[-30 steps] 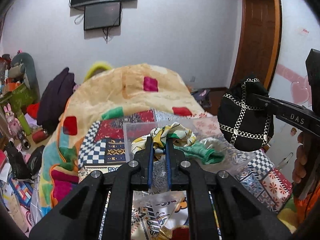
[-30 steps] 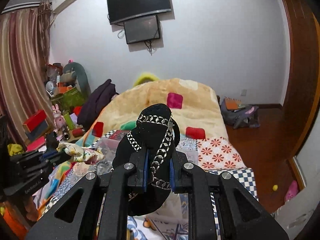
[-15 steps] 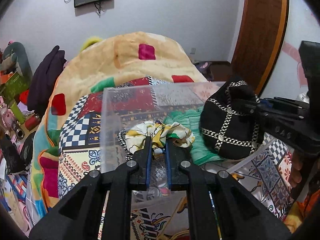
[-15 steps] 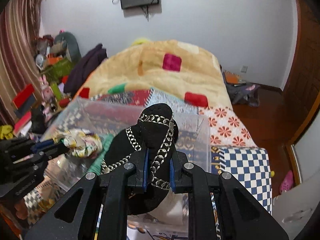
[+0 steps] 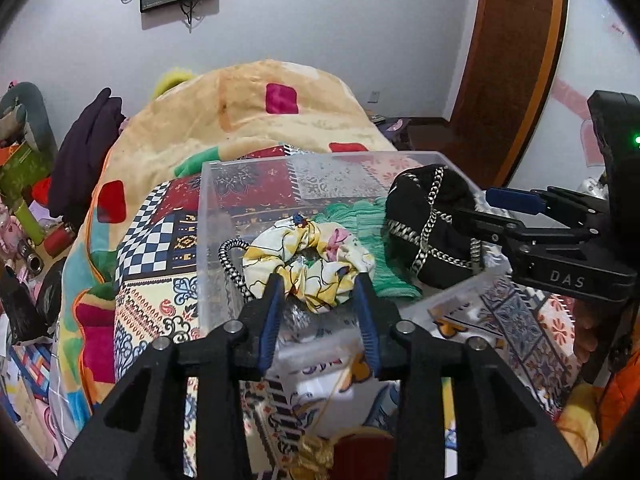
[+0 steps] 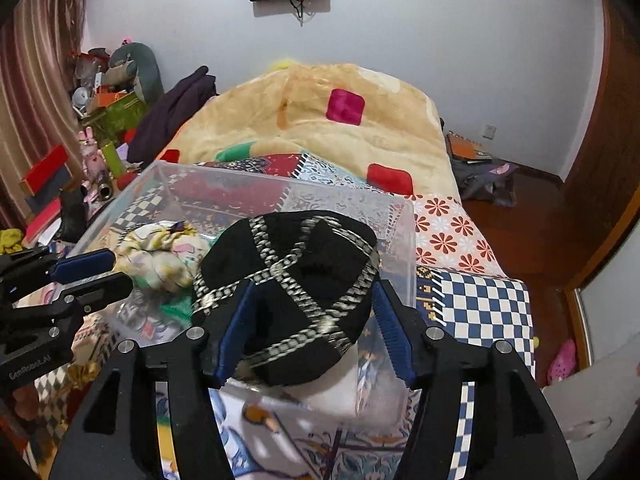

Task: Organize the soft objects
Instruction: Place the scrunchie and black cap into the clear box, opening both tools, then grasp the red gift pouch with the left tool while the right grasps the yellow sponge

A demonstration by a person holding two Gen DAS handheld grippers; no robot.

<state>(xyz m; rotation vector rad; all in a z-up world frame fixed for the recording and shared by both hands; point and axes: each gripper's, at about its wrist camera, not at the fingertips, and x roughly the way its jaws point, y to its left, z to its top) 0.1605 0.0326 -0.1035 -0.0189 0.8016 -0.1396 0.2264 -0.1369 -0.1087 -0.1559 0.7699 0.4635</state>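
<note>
A clear plastic box point(image 5: 320, 160) point(image 6: 280, 178) stands on the patterned bed. In it lie a yellow floral scrunchie point(image 5: 308, 258) point(image 6: 160, 252), a green knit cloth point(image 5: 360, 220) and a black cap with silver chain trim point(image 5: 432, 224) point(image 6: 296, 280). My left gripper point(image 5: 319, 284) is open, its fingers either side of the scrunchie, which rests loose in the box. My right gripper point(image 6: 312, 316) is open around the cap, which sits in the box's right end. The right gripper also shows in the left wrist view point(image 5: 520, 216), and the left gripper in the right wrist view point(image 6: 92, 272).
A striped cord point(image 5: 232, 264) lies in the box beside the scrunchie. A beige blanket point(image 5: 260, 120) is heaped behind the box. Clutter and toys point(image 6: 100, 120) fill the left side. A wooden door point(image 5: 516, 60) is on the right.
Both grippers came down to the box and opened. The scrunchie and the black cap, held a second ago, now rest in the box.
</note>
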